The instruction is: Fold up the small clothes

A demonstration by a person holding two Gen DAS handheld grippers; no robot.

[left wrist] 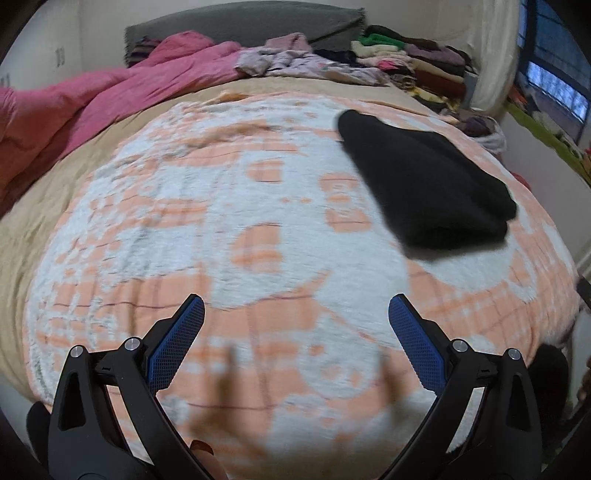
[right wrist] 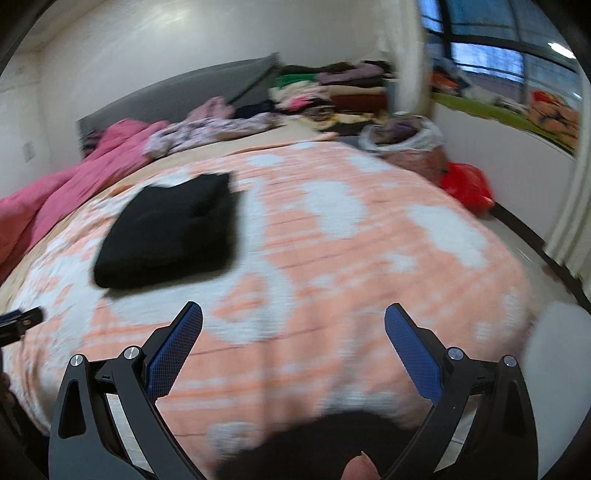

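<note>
Black knit fabric, folded into a thick bundle, is your task piece: the black garment (left wrist: 424,181) lies on the peach-and-white blanket (left wrist: 221,229) in the upper right of the left wrist view, and left of centre (right wrist: 170,236) in the right wrist view. It rests flat on the blanket (right wrist: 369,258), well apart from both tools.

Your left gripper (left wrist: 295,336) fills the bottom of its frame with its blue-padded fingers (left wrist: 177,343) spread wide, nothing between them, only blanket beneath. Your right gripper (right wrist: 293,343) is the same: fingers (right wrist: 413,354) wide apart and holding nothing. The garment sits above and left of its left finger.

Along the upper left edge of both views a pink quilt (left wrist: 110,96) is bunched up. A pile of clothes (left wrist: 406,55) sits at the top right beside the grey headboard (left wrist: 240,18). A red bag (right wrist: 465,184) lies on the floor at right in the right wrist view. Both views are motion-blurred.
</note>
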